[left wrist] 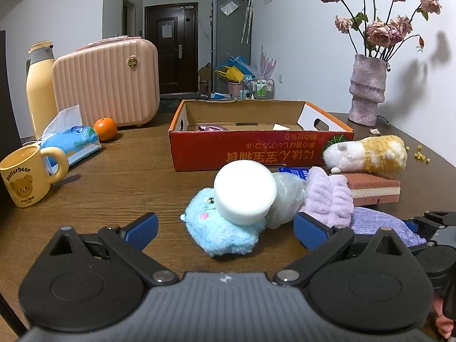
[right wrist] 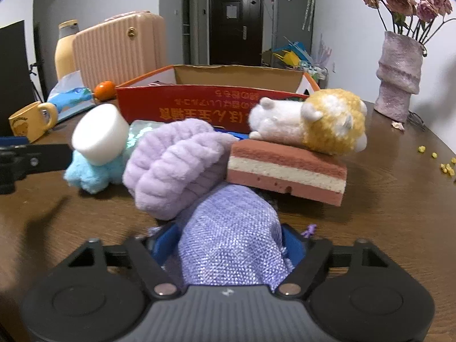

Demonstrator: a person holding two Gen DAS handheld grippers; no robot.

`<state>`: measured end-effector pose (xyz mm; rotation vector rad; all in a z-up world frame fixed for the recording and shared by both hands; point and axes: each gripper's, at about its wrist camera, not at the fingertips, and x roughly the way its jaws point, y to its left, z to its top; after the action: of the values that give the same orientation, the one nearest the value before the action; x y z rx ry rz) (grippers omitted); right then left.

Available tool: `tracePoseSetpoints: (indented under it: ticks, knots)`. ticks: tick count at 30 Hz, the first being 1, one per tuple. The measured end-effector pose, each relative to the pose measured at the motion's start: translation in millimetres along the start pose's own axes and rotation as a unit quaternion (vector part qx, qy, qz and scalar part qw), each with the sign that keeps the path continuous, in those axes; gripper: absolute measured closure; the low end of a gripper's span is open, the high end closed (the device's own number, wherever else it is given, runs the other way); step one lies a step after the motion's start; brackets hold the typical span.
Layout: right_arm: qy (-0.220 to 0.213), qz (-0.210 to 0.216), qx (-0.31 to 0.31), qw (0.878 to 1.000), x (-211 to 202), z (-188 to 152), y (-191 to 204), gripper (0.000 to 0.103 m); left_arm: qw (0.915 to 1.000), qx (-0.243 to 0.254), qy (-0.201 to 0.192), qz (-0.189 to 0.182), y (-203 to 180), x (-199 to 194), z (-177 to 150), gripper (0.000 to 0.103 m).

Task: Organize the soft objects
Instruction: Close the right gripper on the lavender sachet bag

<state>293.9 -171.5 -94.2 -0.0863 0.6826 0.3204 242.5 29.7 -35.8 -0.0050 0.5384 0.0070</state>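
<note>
Lilac pouch (right wrist: 230, 245) apparently pinched, hiding right tongs (right wrist: 228, 242); left tongs (left wrist: 225, 228) apart.

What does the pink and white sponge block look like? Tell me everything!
The sponge block is a flat rectangular slab with three layers: reddish-pink on top, cream in the middle, pink below. It looks porous and soft, with small pits along its front. It sits tilted, one end propped on the woven purple pouch. The white-and-yellow plush toy lies on top of it.

Open left tool (left wrist: 226, 232) before blue plush (left wrist: 225, 228)
</note>
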Motion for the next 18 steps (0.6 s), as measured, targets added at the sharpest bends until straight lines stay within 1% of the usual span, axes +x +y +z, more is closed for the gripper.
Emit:
tracePoseSetpoints:
  ticks: [2,4,5,7,11,15,18]
  knots:
    - [-0.005,0.004,-0.005,1.000,-3,-1,2,0.048,1.0000,0.000,0.001,0.002,0,1,0,0.000]
    - [-0.008,0.008,-0.007,1.000,-5,-2,4,0.056,1.0000,-0.002,0.003,0.003,1,2,0,0.000]
    - [-0.010,0.008,-0.007,1.000,-7,-2,5,0.058,1.0000,-0.002,0.004,0.003,1,2,0,0.000]
    - [-0.017,0.006,-0.006,1.000,-10,-3,5,0.060,1.0000,-0.003,0.006,0.004,1,3,0,0.000]
    - [-0.044,0.010,0.004,0.999,-23,-3,2,0.061,1.0000,-0.003,0.007,0.005,2,3,0,0.000]
    - [-0.055,0.002,0.010,0.998,-31,-1,-2,0.061,0.9999,-0.001,0.010,0.004,2,4,0,0.000]
    - [-0.065,-0.004,0.014,0.998,-36,2,-5,0.061,0.9999,0.011,0.010,0.008,1,4,0,0.000]
